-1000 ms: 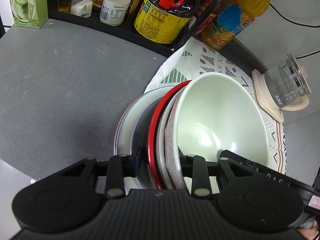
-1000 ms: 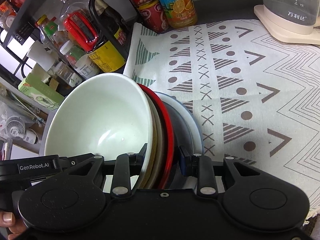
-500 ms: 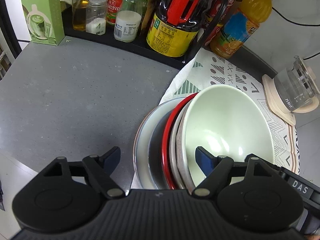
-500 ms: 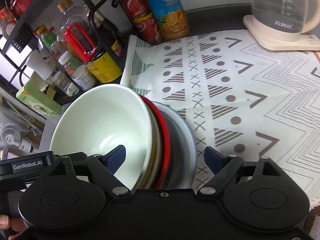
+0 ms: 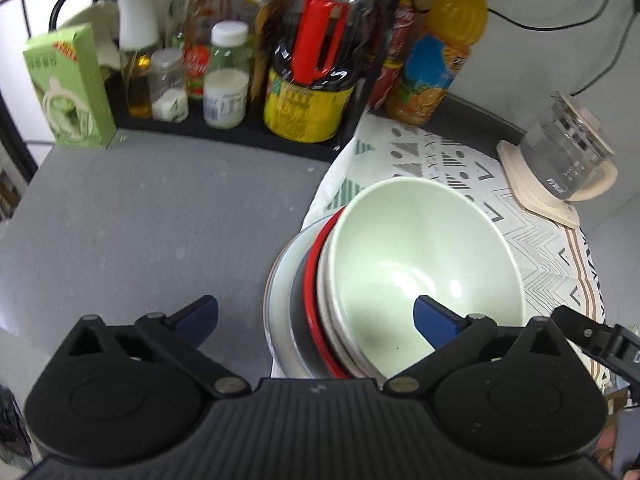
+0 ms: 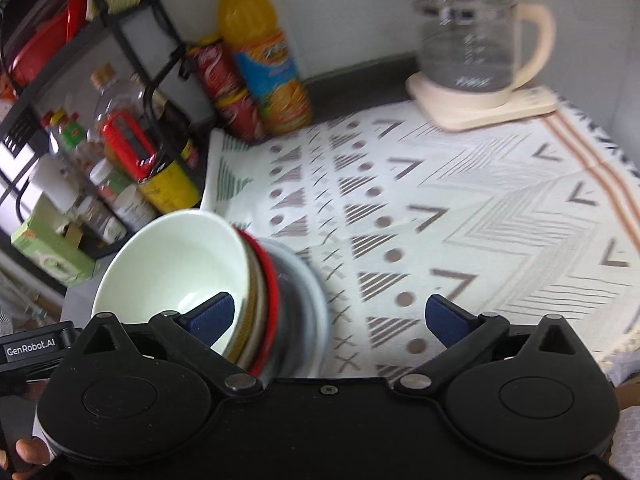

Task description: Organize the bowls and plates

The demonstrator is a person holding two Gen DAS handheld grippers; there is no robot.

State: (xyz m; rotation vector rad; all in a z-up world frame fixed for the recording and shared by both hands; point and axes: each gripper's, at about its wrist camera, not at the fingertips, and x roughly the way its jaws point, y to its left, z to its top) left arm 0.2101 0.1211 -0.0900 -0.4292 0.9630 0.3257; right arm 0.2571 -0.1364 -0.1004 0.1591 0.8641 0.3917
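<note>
The left gripper (image 5: 316, 316) and right gripper (image 6: 330, 318) both gape wide, blue-padded fingers clear of the nested stack: a glossy pale-green ceramic bowl (image 5: 424, 272) atop a red-rimmed dish (image 5: 310, 280) and grey-white plate (image 5: 280, 280), straddling the matte grey countertop (image 5: 140, 220) and patterned woven cloth (image 6: 460, 220).

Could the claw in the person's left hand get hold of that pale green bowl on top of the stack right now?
Probably yes. The left claw is open, with the pale green bowl just ahead. One finger is already over its inside, and nothing blocks the near rim.
</note>
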